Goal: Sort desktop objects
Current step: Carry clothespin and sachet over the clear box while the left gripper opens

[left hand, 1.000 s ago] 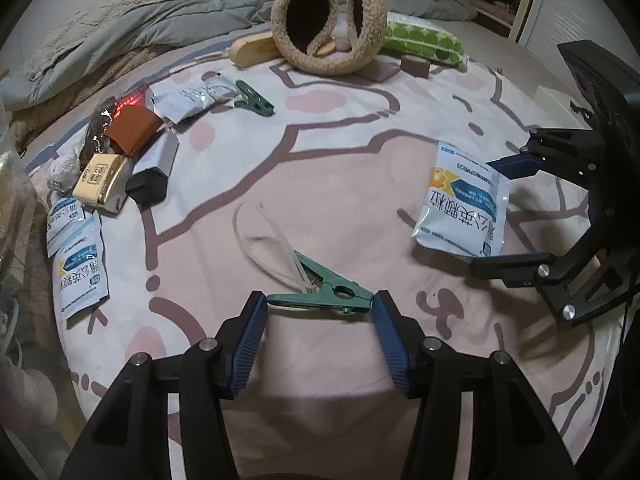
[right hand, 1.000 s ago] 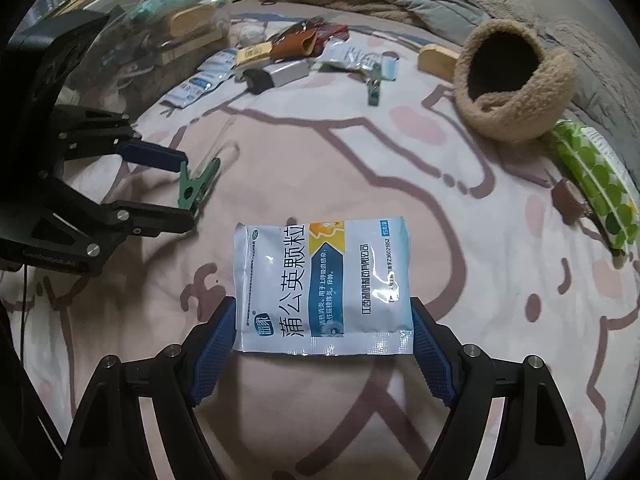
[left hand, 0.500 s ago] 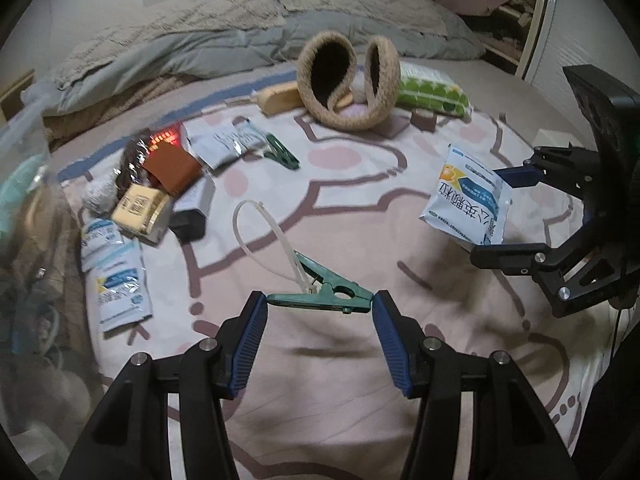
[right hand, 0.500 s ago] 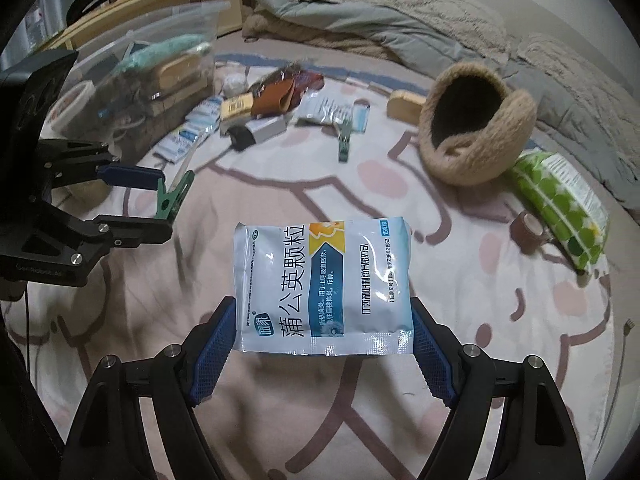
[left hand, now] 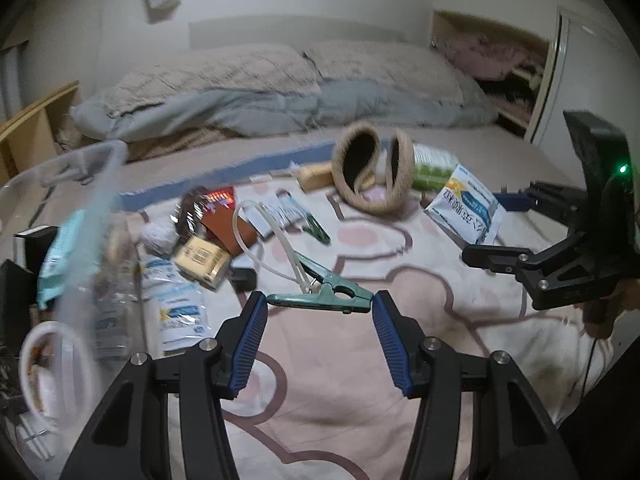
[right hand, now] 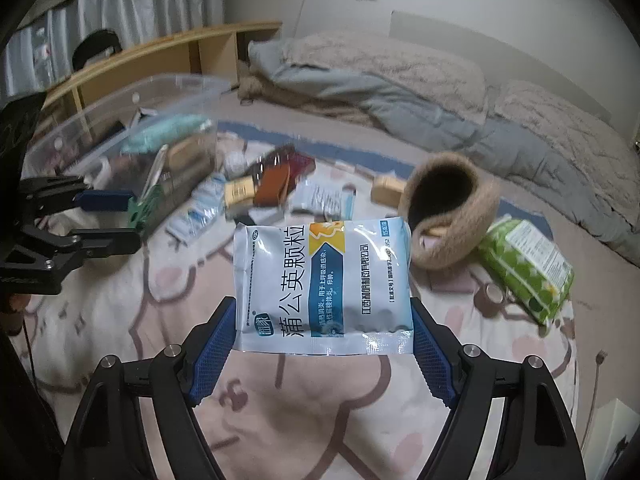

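Note:
My left gripper point(left hand: 318, 304) is shut on a green clip point(left hand: 320, 300) held lengthwise between its blue pads, high above the pink patterned sheet point(left hand: 340, 380); a pale loop of cord point(left hand: 256, 236) hangs from the clip. My right gripper point(right hand: 324, 320) is shut on a white and blue medicine sachet point(right hand: 324, 280), gripped by its side edges and lifted off the bed. In the left wrist view the right gripper point(left hand: 500, 224) holds the sachet point(left hand: 464, 208) at the right. In the right wrist view the left gripper point(right hand: 108, 216) with the clip point(right hand: 140, 208) shows at the left.
A clear plastic bin point(right hand: 120, 136) with several items stands at the left. On the sheet lie a woolly earmuff point(right hand: 448, 208), a green dotted wipes pack point(right hand: 524, 264), a second green clip point(left hand: 316, 226), more sachets point(left hand: 176, 308), a yellow box point(left hand: 200, 258) and a brown pouch point(right hand: 276, 180). Bedding point(left hand: 280, 96) lies behind.
Both grippers have risen off the sheet with their loads, the clip and the sachet. The views tilted up, so the bin, the bedding and the wall now show.

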